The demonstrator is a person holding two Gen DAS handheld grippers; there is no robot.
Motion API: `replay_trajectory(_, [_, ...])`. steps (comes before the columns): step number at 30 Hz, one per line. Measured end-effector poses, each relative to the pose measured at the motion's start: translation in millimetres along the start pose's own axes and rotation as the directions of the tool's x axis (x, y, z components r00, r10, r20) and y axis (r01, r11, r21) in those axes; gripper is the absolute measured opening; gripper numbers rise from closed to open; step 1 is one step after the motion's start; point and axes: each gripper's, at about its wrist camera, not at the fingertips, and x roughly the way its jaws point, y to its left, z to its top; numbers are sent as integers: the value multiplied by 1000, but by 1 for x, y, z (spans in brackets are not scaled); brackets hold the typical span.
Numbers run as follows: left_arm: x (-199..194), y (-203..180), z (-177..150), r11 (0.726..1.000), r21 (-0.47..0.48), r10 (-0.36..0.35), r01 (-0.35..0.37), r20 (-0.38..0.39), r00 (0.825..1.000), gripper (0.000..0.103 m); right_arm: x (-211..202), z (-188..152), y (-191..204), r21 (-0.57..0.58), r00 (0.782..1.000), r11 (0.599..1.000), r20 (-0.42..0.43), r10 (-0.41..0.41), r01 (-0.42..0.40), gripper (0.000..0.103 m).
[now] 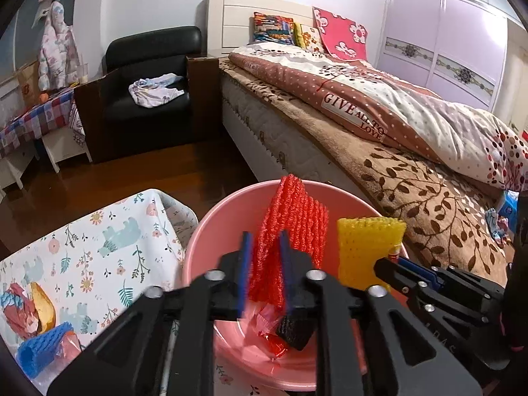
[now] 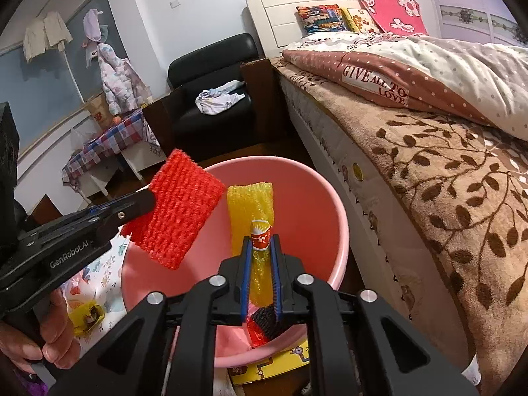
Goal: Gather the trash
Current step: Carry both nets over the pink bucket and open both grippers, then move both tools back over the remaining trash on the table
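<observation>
In the left wrist view, more trash waits at the lower left of the frame on the floral cloth (image 1: 99,241): a blue foam net sleeve (image 1: 43,349) and a crumpled red and yellow wrapper (image 1: 26,310).

At the centre sits the pink basin (image 1: 214,227), with a red wrapper (image 1: 274,343) and a black foam net (image 1: 295,331) already at its bottom. The left gripper (image 1: 265,247) hangs over it with the red foam net sleeve (image 1: 290,231) standing between its blue pads. The jaws are partly apart, and whether the pads press on the net I cannot tell from either view; in the right wrist view the net sticks out of the fingertips at the middle left.

Right of that, the right gripper (image 2: 260,250) is nearly closed, with a yellow foam net sleeve (image 2: 252,211) and a small red and white paper cup (image 2: 261,239) between its pads, over the basin too.

The step in hand looks like the drop: both pieces are above the basin, so the next move calls for the jaws to widen until each falls clear inside the rim, then a reach back to the cloth.

Readable writing: "GenRobot.AI" on the left gripper's body at the lower left of the right wrist view, and "GIVE ALL TO LOVE" on the quilt (image 2: 376,82) at the upper right.
</observation>
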Motion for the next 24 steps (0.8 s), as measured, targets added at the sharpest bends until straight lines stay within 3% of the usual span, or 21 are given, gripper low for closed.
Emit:
replay_trajectory(2, [-1, 0, -1, 1000, -2, -12, 12, 0, 1000, 40, 0, 0, 1, 0, 1000, 1000, -1, -1, 1, 34])
replay_trajectory(4, [-4, 0, -2, 1000, -5, -19, 19, 0, 1000, 44, -3, 0, 1, 7, 1000, 1000, 12, -4, 4, 46])
replay_trajectory(24, [-50, 19, -13, 996, -70, -51, 52, 21, 998, 44, -35, -6, 29, -11, 998, 999, 29, 52, -52, 48])
